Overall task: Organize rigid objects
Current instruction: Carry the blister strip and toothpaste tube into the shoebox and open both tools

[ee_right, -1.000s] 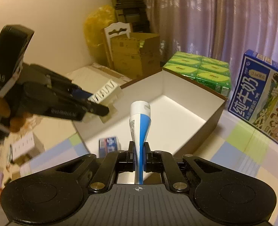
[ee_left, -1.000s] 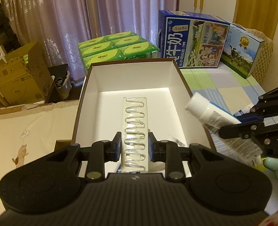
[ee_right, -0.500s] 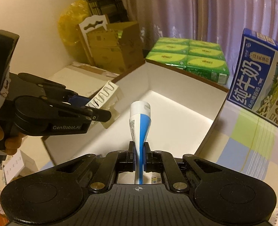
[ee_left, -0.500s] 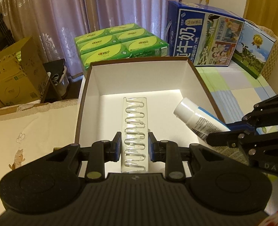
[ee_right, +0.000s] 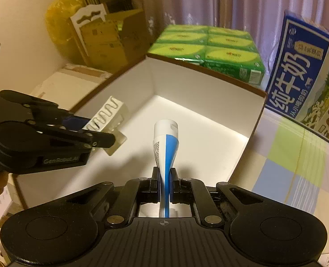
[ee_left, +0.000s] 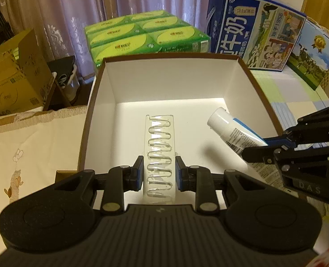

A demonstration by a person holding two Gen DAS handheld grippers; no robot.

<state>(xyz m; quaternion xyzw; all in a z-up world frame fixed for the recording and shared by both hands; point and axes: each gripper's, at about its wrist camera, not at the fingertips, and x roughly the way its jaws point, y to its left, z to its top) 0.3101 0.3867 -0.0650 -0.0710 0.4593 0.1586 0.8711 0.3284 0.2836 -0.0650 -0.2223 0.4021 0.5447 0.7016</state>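
Observation:
A clear plastic blister strip (ee_left: 159, 155) with rows of moulded pockets is clamped between the pads of my left gripper (ee_left: 159, 170), which is shut on it and holds it over the near part of the open white box (ee_left: 168, 82). My right gripper (ee_right: 164, 183) is shut on the flat crimped end of a white and blue tube (ee_right: 166, 143), cap pointing forward and down over the box floor. In the left wrist view the tube (ee_left: 229, 131) comes in over the box's right wall, held by the right gripper (ee_left: 256, 150). In the right wrist view the strip (ee_right: 105, 116) sits at the left.
The box has brown outer walls and a bare white floor (ee_right: 200, 138). Behind it stand green packs (ee_left: 146, 33) and a blue milk carton (ee_left: 253, 33). Cardboard boxes (ee_left: 13, 71) stand at the left. A checked cloth (ee_right: 298, 160) covers the surface to the right.
Both grippers have moved forward and down over the box. The tube has crossed from outside the right wall to above the box floor. Both grips are unchanged.

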